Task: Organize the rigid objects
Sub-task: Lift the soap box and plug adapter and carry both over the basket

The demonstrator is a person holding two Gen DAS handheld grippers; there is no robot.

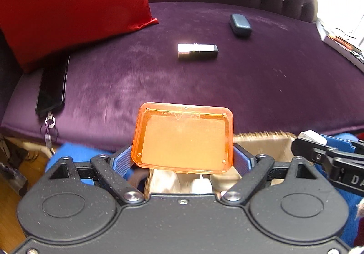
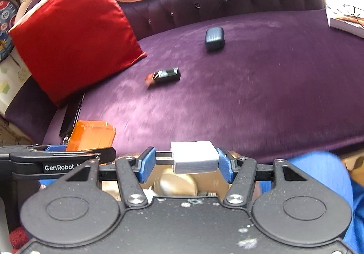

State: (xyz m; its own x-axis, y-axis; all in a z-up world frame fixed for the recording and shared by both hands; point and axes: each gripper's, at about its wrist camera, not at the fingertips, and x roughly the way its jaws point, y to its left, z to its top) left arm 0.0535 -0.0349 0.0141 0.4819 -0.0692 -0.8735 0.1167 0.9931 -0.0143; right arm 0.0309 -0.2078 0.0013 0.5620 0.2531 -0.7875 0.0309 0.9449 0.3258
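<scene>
My left gripper (image 1: 183, 160) is shut on an orange see-through plastic case (image 1: 184, 138), its blue pads pressing the case's two short sides. The case hangs tilted over an open cardboard box (image 1: 268, 142). My right gripper (image 2: 185, 162) is shut on a white charger block (image 2: 194, 157), also above the box (image 2: 204, 180). Each gripper shows at the edge of the other's view: the right gripper (image 1: 311, 140) with the white block, the left gripper (image 2: 56, 151) with the orange case (image 2: 91, 135). On the purple sofa seat lie a silver-and-black stick-shaped item (image 1: 197, 51) and a dark blue-grey case (image 1: 240, 25).
A red cushion (image 1: 72, 3) leans at the sofa's left, with a black phone (image 1: 52, 88) partly under it. A book with glasses (image 2: 345, 19) lies at the far right. The box holds a beige rounded object (image 2: 176, 184) and other items. Blue clothing (image 2: 318, 174) is beside the box.
</scene>
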